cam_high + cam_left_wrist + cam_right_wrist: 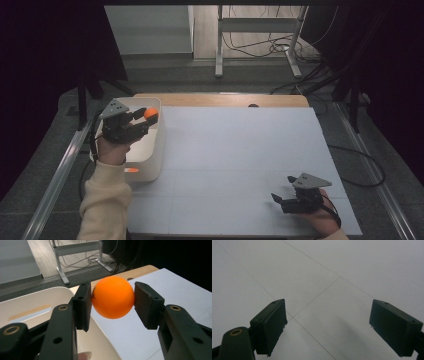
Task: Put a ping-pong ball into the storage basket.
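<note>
The left gripper [113, 298] clamps an orange ball [113, 297] over the white bin's [150, 167] right rim. Advise centring it over the bin before release. The right gripper [335, 327] rests spread and empty near the table's [240, 150] front right corner.

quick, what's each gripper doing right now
left gripper: shut on the orange ball, above the white bin
right gripper: open, holding nothing

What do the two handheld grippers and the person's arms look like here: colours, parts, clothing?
Both the left gripper and the right gripper are black, each topped by a grey three-cornered plate with small dark dots. Their jaws are flat rectangular black pads on arms with brass-coloured rivet rings. A dark cable trails from each. The left forearm wears a cream long sleeve; a dark strap crosses the right wrist.
</note>
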`<state>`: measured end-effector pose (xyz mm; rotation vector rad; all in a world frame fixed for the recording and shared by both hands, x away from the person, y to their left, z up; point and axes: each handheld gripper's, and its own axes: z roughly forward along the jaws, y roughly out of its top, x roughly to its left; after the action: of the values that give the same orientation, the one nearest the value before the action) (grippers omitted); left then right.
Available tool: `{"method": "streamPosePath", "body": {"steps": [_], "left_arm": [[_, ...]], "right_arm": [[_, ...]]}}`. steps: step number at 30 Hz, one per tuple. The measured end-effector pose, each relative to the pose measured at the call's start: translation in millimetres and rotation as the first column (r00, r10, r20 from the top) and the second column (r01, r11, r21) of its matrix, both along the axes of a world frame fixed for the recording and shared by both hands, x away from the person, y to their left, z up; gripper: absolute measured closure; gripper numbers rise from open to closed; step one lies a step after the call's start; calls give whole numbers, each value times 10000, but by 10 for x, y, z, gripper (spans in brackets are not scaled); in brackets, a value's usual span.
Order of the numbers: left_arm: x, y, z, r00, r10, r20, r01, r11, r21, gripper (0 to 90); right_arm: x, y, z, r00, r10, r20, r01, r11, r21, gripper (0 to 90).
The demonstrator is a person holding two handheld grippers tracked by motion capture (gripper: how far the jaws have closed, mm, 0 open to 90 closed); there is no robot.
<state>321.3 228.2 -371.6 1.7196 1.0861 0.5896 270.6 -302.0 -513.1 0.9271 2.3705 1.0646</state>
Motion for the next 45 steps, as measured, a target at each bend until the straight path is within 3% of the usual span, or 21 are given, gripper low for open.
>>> {"method": "streamPosePath", "body": {"steps": [24,34,45], "left_arm": [[-52,157,38,9983,542,210,-539,9984,-142,503],[-65,187,50,9964,804,252,-805,9968,27,503],[-48,169,33,9973,713,174,-713,9974,32,503]], "right_arm": [[-1,-3,2,10000,-42,25,42,10000,31,147],[-2,-8,8,10000,-60,69,59,10000,26,147],[-4,-2,5,10000,-65,60,65,10000,20,147]]}}
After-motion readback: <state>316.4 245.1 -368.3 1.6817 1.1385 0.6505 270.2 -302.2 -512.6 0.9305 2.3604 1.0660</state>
